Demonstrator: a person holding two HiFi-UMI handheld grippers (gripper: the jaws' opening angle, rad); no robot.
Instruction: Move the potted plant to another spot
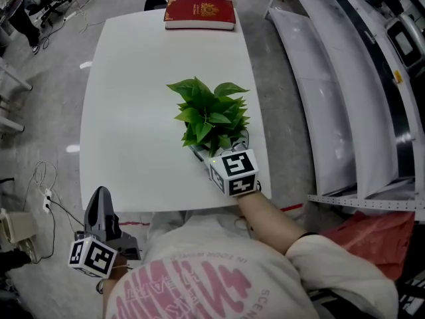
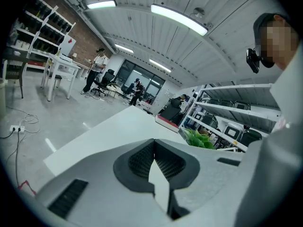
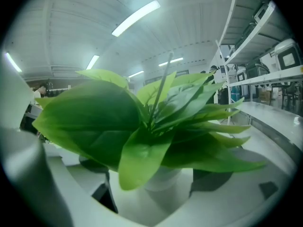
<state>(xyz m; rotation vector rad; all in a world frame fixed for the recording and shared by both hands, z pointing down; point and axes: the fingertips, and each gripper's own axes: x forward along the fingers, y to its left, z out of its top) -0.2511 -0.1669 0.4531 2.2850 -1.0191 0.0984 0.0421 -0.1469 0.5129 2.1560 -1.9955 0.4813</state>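
The potted plant (image 1: 211,115) stands between the right gripper's (image 1: 221,147) spread, non-touching jaws — the left gripper (image 1: 101,197), closed and empty, hangs well apart.

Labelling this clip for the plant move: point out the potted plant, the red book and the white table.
potted plant (image 1: 211,115): head view, on its green leaves.
red book (image 1: 200,12): head view, middle of its cover.
white table (image 1: 133,111): head view, bare top left of the plant.
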